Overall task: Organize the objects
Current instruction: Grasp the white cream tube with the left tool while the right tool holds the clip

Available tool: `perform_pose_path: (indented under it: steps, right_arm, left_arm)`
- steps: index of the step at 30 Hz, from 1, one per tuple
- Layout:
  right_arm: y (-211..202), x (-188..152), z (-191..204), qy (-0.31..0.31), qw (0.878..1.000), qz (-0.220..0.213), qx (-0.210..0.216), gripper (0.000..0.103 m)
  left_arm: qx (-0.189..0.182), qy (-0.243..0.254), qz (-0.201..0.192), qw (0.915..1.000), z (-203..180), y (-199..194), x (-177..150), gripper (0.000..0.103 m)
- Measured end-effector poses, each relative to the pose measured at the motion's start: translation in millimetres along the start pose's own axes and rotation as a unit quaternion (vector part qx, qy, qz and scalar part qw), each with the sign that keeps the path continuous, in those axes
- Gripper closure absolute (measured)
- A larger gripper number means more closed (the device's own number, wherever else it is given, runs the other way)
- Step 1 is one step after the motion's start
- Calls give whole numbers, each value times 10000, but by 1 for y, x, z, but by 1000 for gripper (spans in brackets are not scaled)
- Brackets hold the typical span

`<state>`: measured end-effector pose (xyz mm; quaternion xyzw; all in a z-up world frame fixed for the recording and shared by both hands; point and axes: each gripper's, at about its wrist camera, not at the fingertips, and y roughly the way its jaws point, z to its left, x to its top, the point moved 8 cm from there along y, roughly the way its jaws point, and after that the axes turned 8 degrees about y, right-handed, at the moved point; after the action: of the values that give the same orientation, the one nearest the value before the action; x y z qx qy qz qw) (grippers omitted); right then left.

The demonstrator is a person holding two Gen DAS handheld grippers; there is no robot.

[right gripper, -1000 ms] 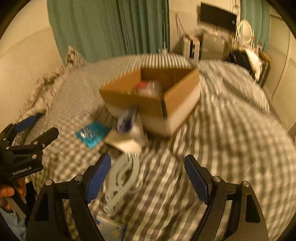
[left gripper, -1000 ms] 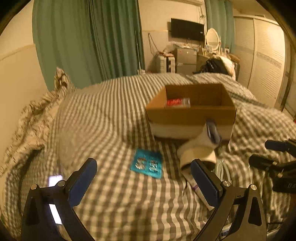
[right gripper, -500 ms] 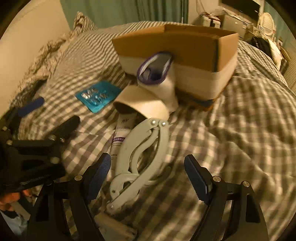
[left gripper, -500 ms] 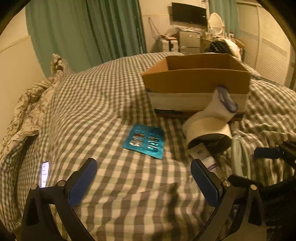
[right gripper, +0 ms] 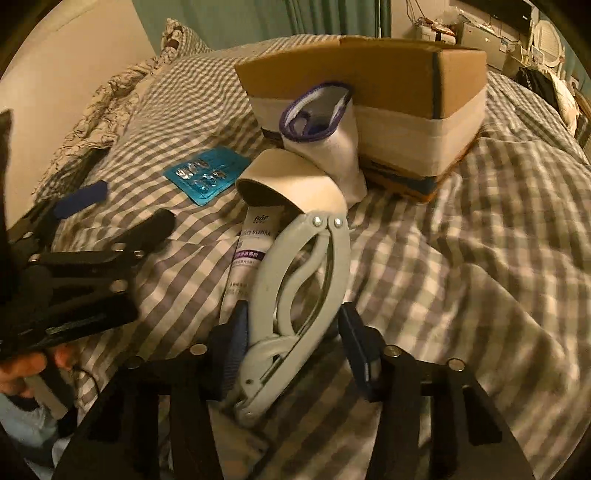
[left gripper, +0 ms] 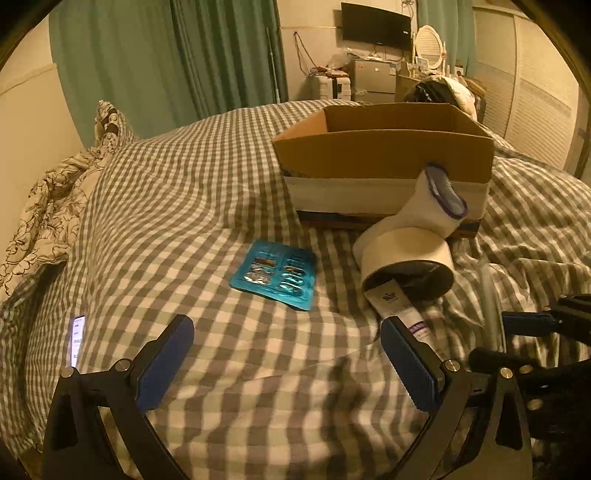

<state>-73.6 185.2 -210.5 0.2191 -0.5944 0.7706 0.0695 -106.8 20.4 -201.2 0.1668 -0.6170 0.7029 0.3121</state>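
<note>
A cardboard box (left gripper: pixel 384 147) (right gripper: pixel 369 74) stands on the checked bed. Before it lie a white sock with a purple cuff (left gripper: pixel 432 206) (right gripper: pixel 325 136), a tape roll (left gripper: pixel 402 254) (right gripper: pixel 295 177), a white tube (left gripper: pixel 399 306) (right gripper: pixel 251 254), a teal blister pack (left gripper: pixel 277 277) (right gripper: pixel 207 173) and a grey folding hanger (right gripper: pixel 299 291). My right gripper (right gripper: pixel 295 343) has its jaws around the hanger's lower part, narrowed with small gaps at the pads. My left gripper (left gripper: pixel 284 362) is open and empty above the bedding, short of the blister pack.
A lit phone (left gripper: pixel 77 339) lies at the bed's left edge. A floral pillow (left gripper: pixel 48 206) lies on the left. Green curtains (left gripper: pixel 166 62), a wall television (left gripper: pixel 376 26) and a cluttered dresser (left gripper: pixel 373 74) stand beyond the bed.
My right gripper has dropped forward onto the hanger and its jaws have narrowed around it. My left gripper has eased slightly closer to the bed.
</note>
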Motion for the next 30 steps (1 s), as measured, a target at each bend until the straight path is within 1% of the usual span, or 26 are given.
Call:
perform_pose_path:
  steps: [1, 3, 4, 5, 8, 11, 14, 16, 18, 20, 21, 22, 23, 25, 27, 29, 30]
  right_arm:
    - [-5, 0, -1, -7, 10000, -59, -11, 63]
    - [-19, 0, -4, -78, 9996, -231, -109, 83]
    - [-27, 1, -8, -132, 9989, -358, -287, 83]
    - [-32, 1, -11, -139, 9983, -424, -364, 83]
    - [-33, 2, -19, 122, 9991, -383, -157, 84]
    - [-30, 0, -22, 233, 9990, -371, -13, 85]
    - [-37, 2, -20, 224, 9984, -509, 29, 87]
    - [-48, 8, -20, 162, 9974, -695, -79, 88]
    - [-55, 13, -22, 127, 9963, -834, -186, 90]
    - [-60, 16, -25, 101, 9954, -919, -256, 90]
    - [-60, 17, -24, 96, 9953, -925, -257, 90]
    - [-59, 16, -24, 78, 9955, -918, -241, 90]
    - [-57, 16, -25, 59, 9956, -905, -228, 90]
    - [-53, 15, -23, 1, 9960, -867, -205, 91]
    - [-50, 16, -23, -19, 9962, -850, -175, 91]
    - [-48, 19, -22, -40, 9963, -851, -131, 91]
    - [-49, 19, -21, -56, 9962, -866, -122, 92]
  left_arm:
    - [-49, -4, -6, 10000, -3, 0, 1, 0]
    - [-119, 18, -49, 9999, -12, -1, 2, 0]
    - [-131, 56, -55, 9999, -17, -1, 2, 0]
    - [-152, 105, -43, 9998, -23, 0, 1, 0]
    - [-283, 222, 32, 9993, -39, 5, 0, 0]
    - [-339, 291, 117, 9989, -49, 12, -2, 0]
    - [-425, 331, 254, 9982, -56, 22, -5, 5]
    - [-609, 299, 372, 9970, -64, 30, -5, 13]
    - [-844, 252, 470, 9950, -74, 37, -5, 15]
    - [-997, 371, 529, 9929, -87, 45, -5, 25]
    - [-1035, 455, 559, 9920, -92, 48, -7, 34]
    - [-1085, 538, 561, 9910, -97, 49, -8, 46]
    - [-1148, 602, 535, 9901, -101, 47, -8, 50]
    - [-1158, 619, 445, 9903, -100, 42, -7, 67]
    - [-1291, 403, 404, 9900, -94, 37, -5, 75]
    - [-1407, 163, 380, 9892, -87, 31, -4, 77]
    - [-1397, 138, 351, 9895, -85, 28, -4, 77]
